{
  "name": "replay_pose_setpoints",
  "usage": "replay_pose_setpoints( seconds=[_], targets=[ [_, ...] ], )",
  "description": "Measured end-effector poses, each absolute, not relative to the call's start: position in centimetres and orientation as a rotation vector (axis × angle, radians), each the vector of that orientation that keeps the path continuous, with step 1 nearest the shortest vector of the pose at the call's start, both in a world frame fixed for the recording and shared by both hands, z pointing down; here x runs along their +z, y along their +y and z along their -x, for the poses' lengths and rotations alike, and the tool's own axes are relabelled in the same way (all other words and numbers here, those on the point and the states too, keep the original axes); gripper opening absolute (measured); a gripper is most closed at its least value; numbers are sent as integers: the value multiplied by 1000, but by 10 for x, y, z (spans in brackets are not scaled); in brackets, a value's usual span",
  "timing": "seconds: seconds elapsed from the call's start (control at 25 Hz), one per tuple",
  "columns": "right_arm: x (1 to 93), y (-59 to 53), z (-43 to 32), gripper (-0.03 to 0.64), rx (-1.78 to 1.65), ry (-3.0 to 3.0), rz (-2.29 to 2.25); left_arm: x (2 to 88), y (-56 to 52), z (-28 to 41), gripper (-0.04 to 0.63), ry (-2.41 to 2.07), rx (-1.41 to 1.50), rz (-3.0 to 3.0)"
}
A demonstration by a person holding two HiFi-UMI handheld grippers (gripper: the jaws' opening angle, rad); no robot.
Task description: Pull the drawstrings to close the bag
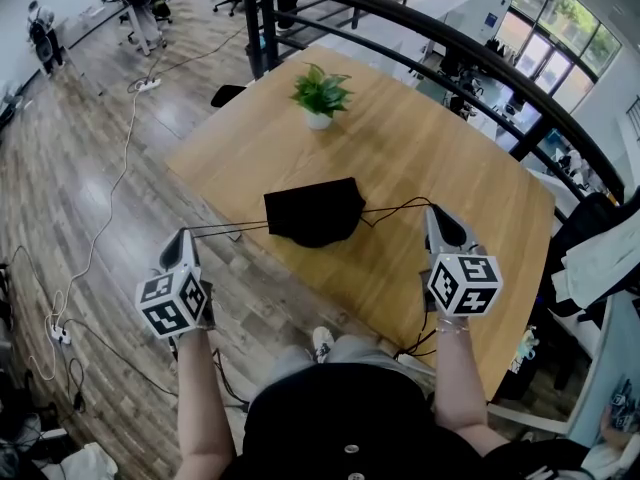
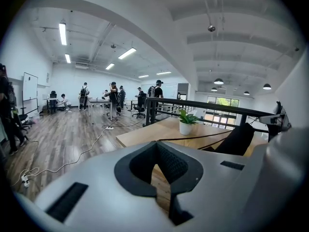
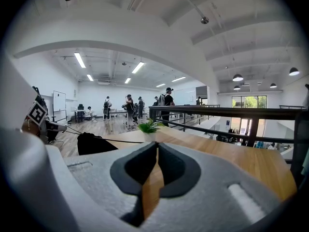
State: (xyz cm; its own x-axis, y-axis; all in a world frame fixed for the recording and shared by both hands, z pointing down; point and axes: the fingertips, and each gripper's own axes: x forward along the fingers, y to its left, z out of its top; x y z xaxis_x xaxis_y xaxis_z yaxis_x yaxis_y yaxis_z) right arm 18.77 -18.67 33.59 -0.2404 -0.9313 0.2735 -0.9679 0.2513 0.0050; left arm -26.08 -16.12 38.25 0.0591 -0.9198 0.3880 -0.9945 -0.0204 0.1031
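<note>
While you stand at the near edge of the wooden desk (image 1: 450,158), the black bag (image 1: 315,213) lies flat on it straight ahead of you, between your two arms. A potted plant (image 1: 320,96) stands well behind it.

The bag looks like soft, limp cloth. It is probably light enough to skid across the smooth wood if one side is pulled harder than the other. Nothing pins it down, so judge your pull by whether it stays centred.

Your left hand-held gripper (image 1: 184,236) sits off the desk's left corner with its jaws pressed together on the left drawstring (image 1: 230,228). That cord runs nearly straight from the jaw tips to the bag's left side. Your right hand-held gripper (image 1: 437,214) hangs over the desk to the right, its jaws likewise closed on the right drawstring (image 1: 392,208). That side shows a little more slack, with a loop drooping near the bag.

Both cords are thin and likely slick, so they could creep through the pads under load. The cords themselves are the right place to hold, not the cloth. A straight outward pull, equal on both sides, should gather the mouth. How far the mouth has already drawn in cannot be made out from here.
</note>
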Motion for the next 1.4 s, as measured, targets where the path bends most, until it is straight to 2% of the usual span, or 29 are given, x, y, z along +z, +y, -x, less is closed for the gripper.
replay_pose_setpoints(
  seconds=[0.72, 1.4],
  targets=[
    [367, -194, -197, 12, 387, -2264, -1769, 410, -164, 258, 17, -1855, 319, -1941],
    [443, -175, -203, 15, 606, -2145, -1679, 478, -152, 183, 17, -1573, 484, -1983]
  ],
)
